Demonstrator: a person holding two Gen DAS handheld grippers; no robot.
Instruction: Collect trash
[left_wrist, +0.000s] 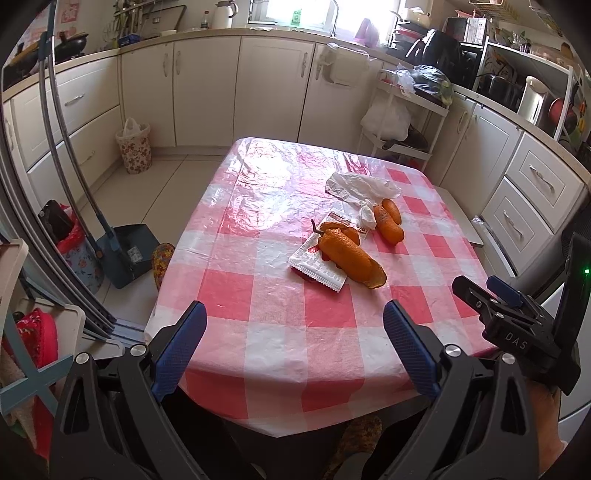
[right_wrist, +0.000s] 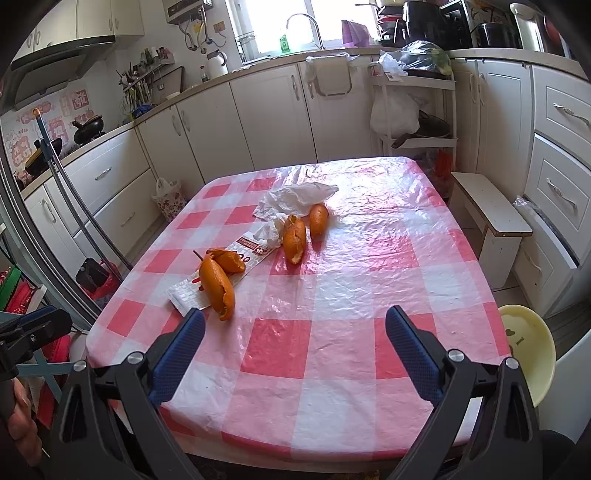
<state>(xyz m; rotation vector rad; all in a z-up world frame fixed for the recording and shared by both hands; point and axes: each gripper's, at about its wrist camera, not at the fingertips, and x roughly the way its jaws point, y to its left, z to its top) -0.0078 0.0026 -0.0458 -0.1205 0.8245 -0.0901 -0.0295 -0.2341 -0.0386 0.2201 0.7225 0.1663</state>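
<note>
The trash lies clustered near the middle of the surface (right_wrist: 332, 332), which is covered by a glossy red-and-white checked plastic cloth. The cluster consists of a long curled orange peel (left_wrist: 351, 258) resting on a flat white-and-red printed snack wrapper (left_wrist: 317, 267), a second smaller orange peel pair (left_wrist: 388, 221) just beyond it, a small crumpled white tissue (right_wrist: 267, 232) between the two peel groups, and a crumpled thin white plastic bag (left_wrist: 362, 186) at the far side, touching the farther peels. The left gripper (left_wrist: 293, 347) hovers over the near edge of the surface with its blue-padded fingers spread wide apart and nothing between them. The right gripper (right_wrist: 295, 350) is in the same released condition, jaws apart and empty, also held above the near edge; in the left wrist view it appears at the right margin. Both grippers are well apart from the trash, so no item is yet secured and collection appears to be at its starting stage. The wide opening suits the bulky, irregular peels, which are likely light and stiff enough to pinch across their width. The wrapper and bag are thin and lie flat on slick plastic, so they may slide or need a pinch at a raised fold. A lined floral-patterned waste bin (left_wrist: 133, 146) stands on the floor by the cabinets, well apart from the surface, and is probably the destination, though its contents cannot be made out at this distance.
</note>
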